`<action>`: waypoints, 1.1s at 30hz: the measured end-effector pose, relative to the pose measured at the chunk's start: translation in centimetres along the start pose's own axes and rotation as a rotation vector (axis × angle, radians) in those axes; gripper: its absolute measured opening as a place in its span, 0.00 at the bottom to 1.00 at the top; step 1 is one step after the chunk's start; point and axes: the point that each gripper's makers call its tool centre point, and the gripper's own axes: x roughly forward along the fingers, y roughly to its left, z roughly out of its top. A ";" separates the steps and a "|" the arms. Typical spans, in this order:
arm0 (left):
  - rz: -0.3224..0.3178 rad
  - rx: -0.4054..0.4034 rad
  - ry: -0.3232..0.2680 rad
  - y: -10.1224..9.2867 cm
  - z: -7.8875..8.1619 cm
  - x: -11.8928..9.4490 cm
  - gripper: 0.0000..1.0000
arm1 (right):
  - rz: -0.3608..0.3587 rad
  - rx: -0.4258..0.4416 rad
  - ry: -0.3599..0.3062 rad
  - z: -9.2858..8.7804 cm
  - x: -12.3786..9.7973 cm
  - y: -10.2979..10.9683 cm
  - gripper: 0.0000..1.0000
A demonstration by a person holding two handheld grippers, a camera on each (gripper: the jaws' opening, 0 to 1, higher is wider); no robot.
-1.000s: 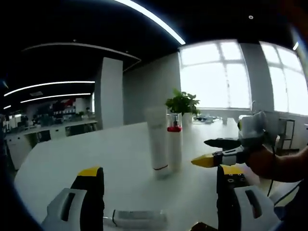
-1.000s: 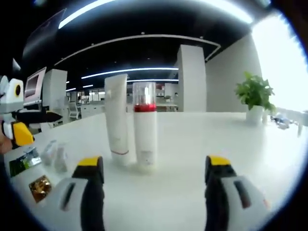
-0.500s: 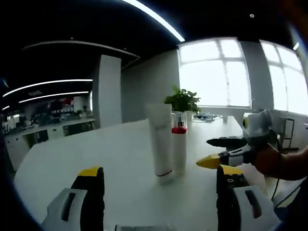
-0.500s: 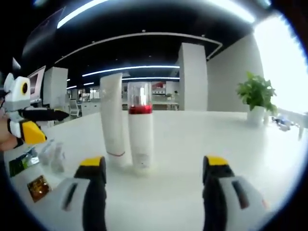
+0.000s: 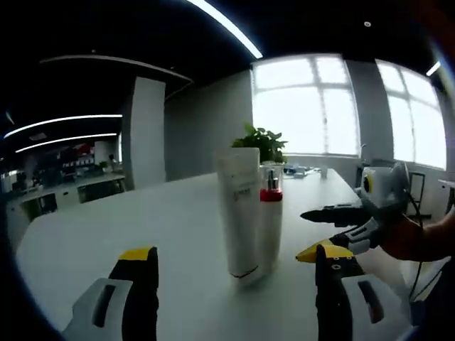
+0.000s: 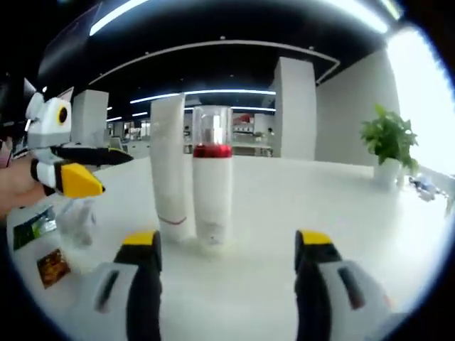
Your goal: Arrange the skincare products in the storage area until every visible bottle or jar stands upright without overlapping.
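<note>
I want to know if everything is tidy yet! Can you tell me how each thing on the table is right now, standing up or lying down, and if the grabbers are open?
White tube: upright, right beside the pump bottle.
Pump bottle: upright, clear cap on.
Small packets: lying flat near the table edge.
Potted plant: upright, far back.
Left gripper: open, empty.
Right gripper: open, empty.

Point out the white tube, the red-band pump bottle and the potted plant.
white tube [image 6: 170, 167], right gripper view, mid body
pump bottle [image 6: 212, 192], right gripper view, white body below the red band
potted plant [image 6: 389, 138], right gripper view, leaves
</note>
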 end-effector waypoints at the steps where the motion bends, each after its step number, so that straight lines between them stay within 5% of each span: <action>1: -0.026 -0.006 -0.006 -0.5 0.0 0.2 0.93 | 0.000 -0.001 -0.001 0.0 0.0 0.0 0.77; 11: -0.144 0.042 -0.022 -1.9 1.3 1.6 0.83 | -0.006 -0.011 0.015 -0.2 0.0 -1.1 0.76; 17: -0.162 0.049 0.001 -0.8 1.6 3.1 0.81 | -0.015 -0.020 0.020 -0.2 -0.3 -1.5 0.75; 20: -0.221 0.010 -0.004 -1.3 1.9 3.5 0.78 | -0.017 -0.026 0.027 -0.3 -0.3 -1.7 0.75; 33: -0.279 0.036 0.017 -1.3 2.7 4.7 0.66 | -0.011 -0.028 0.051 -0.8 -0.2 -1.9 0.72</action>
